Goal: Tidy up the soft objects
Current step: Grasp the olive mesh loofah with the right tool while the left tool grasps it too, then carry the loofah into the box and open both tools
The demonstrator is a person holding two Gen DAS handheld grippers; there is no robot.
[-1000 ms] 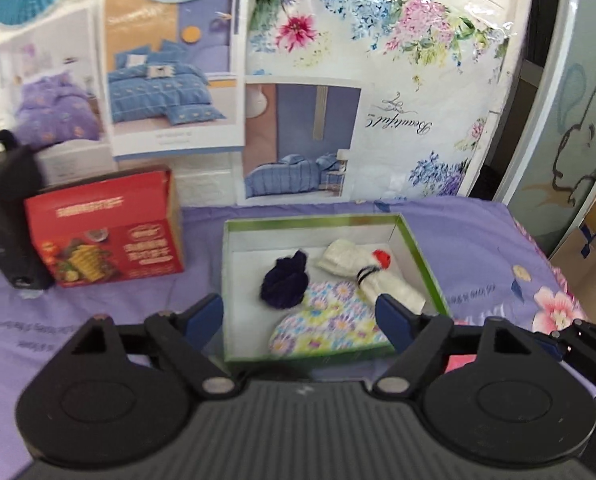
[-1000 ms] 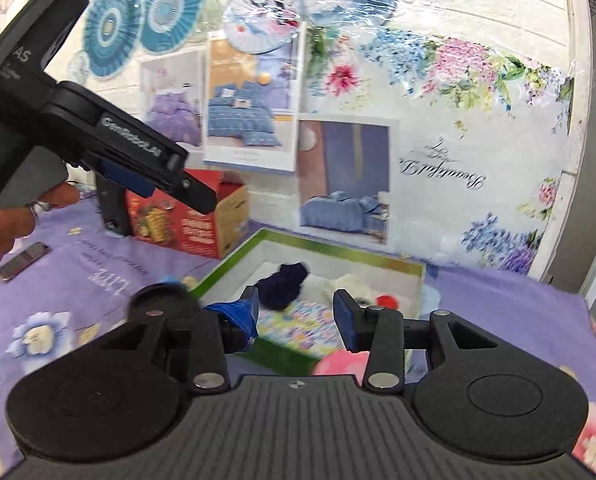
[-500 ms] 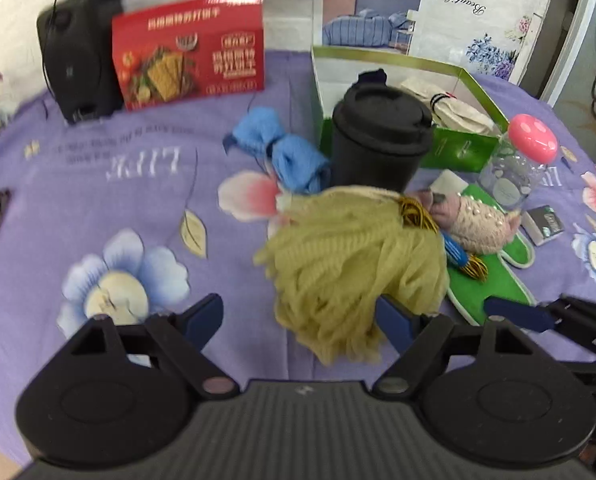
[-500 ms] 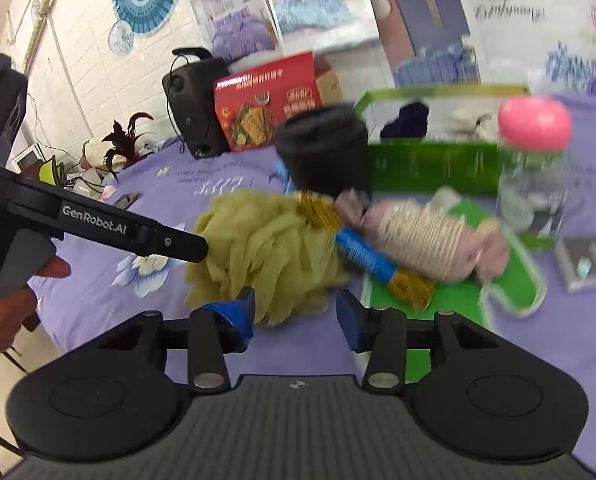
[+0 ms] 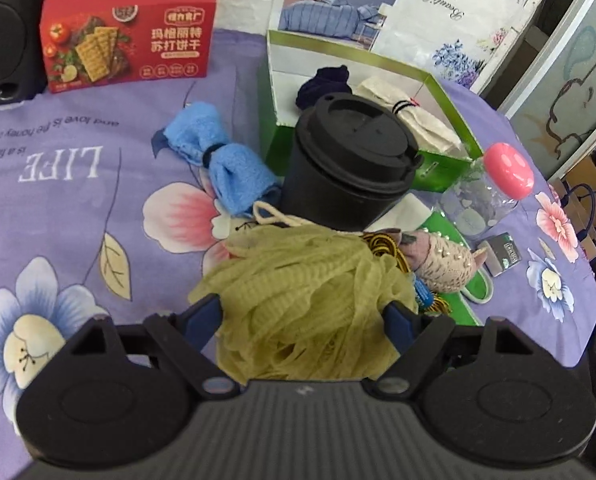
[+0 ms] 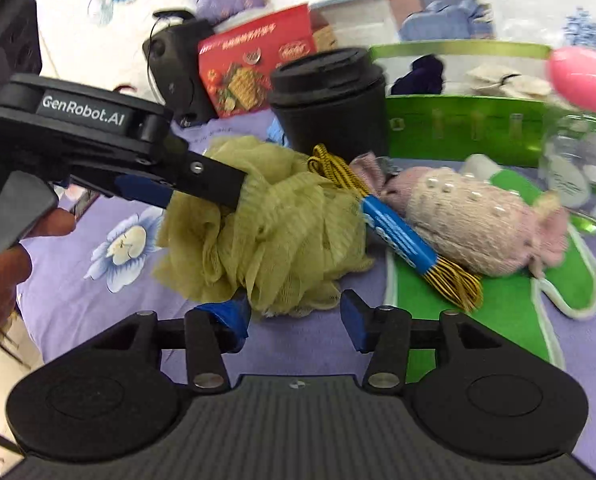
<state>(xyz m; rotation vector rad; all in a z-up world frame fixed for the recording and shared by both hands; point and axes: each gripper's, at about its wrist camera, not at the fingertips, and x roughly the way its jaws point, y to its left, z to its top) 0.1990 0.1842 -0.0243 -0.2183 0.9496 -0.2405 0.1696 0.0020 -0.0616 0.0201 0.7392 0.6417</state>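
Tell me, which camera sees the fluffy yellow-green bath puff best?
The right wrist view: the bath puff shows nearly whole, with the left gripper reaching into it. In the left wrist view the same puff is partly hidden behind that gripper's body.

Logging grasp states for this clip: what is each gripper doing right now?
Left gripper: open, fingers astride the olive-green mesh bath pouf, not clamped.
Right gripper: open, holding nothing.
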